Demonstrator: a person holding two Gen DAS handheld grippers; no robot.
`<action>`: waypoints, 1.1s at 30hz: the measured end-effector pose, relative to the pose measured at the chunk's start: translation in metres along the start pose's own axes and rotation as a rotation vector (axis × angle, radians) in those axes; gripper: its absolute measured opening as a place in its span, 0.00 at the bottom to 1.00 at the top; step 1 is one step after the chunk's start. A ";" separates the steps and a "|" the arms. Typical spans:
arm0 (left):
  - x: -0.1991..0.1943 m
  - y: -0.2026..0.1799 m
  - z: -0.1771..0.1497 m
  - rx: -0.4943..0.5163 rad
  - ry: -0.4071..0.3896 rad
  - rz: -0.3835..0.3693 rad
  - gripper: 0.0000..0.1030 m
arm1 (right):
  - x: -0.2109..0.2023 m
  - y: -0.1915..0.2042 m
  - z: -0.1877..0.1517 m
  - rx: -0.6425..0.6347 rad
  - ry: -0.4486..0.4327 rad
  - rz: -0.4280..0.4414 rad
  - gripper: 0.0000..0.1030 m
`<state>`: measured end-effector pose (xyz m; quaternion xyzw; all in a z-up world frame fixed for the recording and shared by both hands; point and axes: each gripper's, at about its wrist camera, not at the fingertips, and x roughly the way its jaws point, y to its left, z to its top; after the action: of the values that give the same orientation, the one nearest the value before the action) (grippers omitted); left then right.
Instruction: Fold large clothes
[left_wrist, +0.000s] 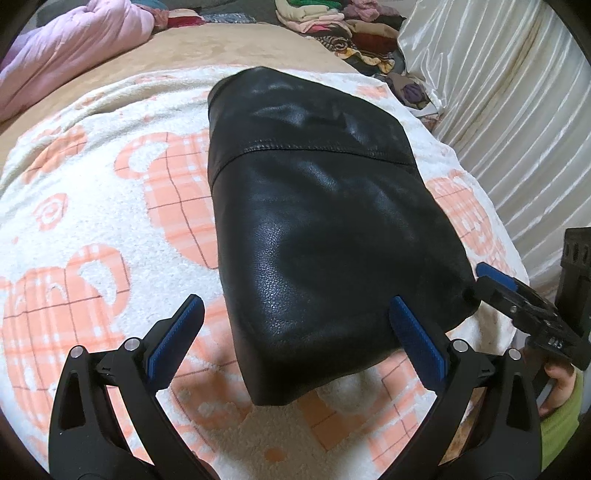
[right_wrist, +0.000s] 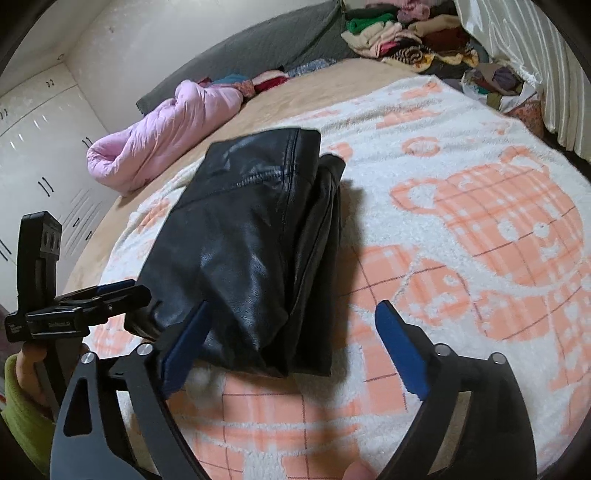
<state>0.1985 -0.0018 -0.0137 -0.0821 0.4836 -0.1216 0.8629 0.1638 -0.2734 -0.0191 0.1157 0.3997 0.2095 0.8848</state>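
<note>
A black leather jacket (left_wrist: 317, 206) lies folded into a compact rectangle on a white and orange fleece blanket (left_wrist: 92, 229). It also shows in the right wrist view (right_wrist: 243, 236), with folded layers stacked along its right side. My left gripper (left_wrist: 295, 317) is open just above the jacket's near edge, its right pad over the leather. My right gripper (right_wrist: 291, 317) is open at the jacket's near right corner, holding nothing. Each gripper shows in the other's view, the right gripper (left_wrist: 517, 295) at the jacket's right edge and the left gripper (right_wrist: 92, 299) at its left edge.
A pink quilt (right_wrist: 166, 129) lies at the far left of the bed. A pile of mixed clothes (right_wrist: 417, 40) sits at the far end. A white pleated curtain (left_wrist: 498, 92) hangs along the right side. White cabinets (right_wrist: 40, 147) stand to the left.
</note>
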 end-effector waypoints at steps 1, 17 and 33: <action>-0.002 -0.001 0.000 0.000 -0.004 -0.001 0.91 | -0.004 0.001 0.000 -0.003 -0.011 -0.006 0.91; -0.041 -0.012 -0.011 0.015 -0.076 -0.006 0.91 | -0.044 0.027 -0.004 -0.079 -0.084 -0.058 0.96; -0.085 -0.019 -0.045 0.036 -0.186 -0.001 0.91 | -0.086 0.059 -0.034 -0.155 -0.200 -0.070 0.96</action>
<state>0.1153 0.0036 0.0370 -0.0779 0.3989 -0.1226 0.9054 0.0707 -0.2596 0.0368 0.0534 0.2958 0.1963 0.9333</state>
